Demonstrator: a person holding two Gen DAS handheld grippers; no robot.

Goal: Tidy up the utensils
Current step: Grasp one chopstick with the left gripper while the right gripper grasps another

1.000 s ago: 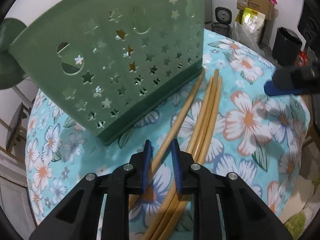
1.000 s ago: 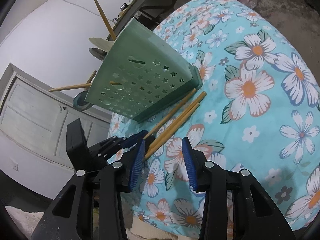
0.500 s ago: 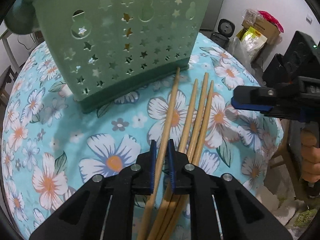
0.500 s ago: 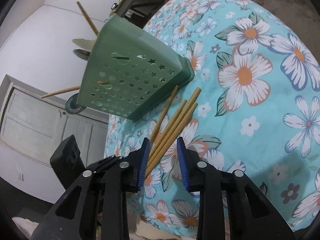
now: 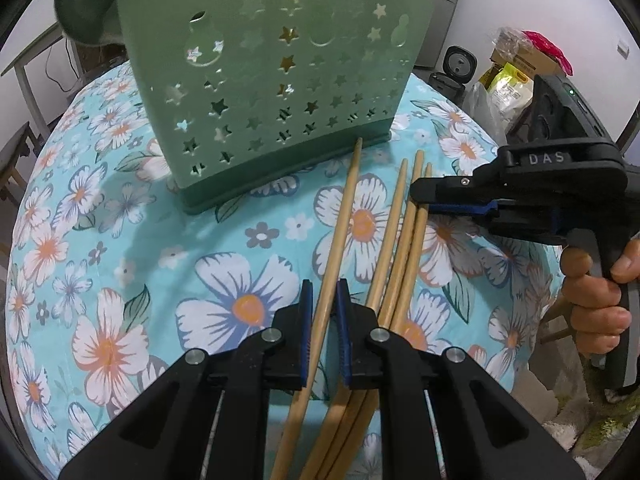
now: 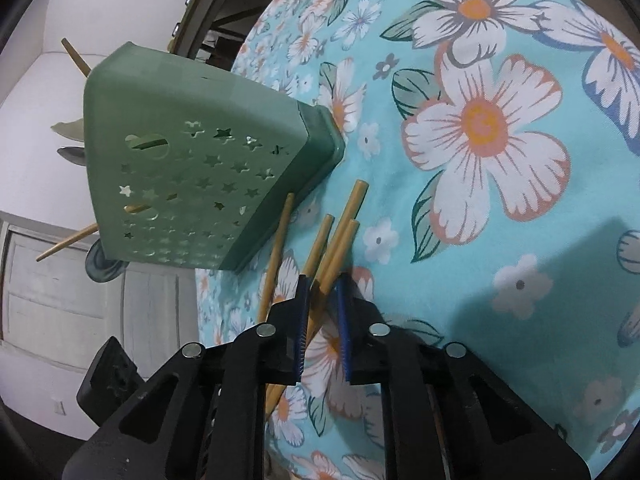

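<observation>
A green star-punched utensil holder stands on the round table's floral cloth. Several bamboo chopsticks lie in front of it. My left gripper is shut on the single chopstick that lies apart on the left, its tip near the holder's base. The other three chopsticks lie bunched together. My right gripper reaches in from the right near their tips. Its jaws are closing, with chopsticks from the bunch between the blue pads.
A person's hand holds the right gripper's handle. More chopsticks and a spoon stick out of the holder. A rice cooker and bags sit beyond the table; a white cabinet stands behind the holder.
The left jaws narrowed onto the single chopstick. The right gripper sank toward the bunch while its jaws drew together around it. Both views rolled, so the holder now looks more upright.
</observation>
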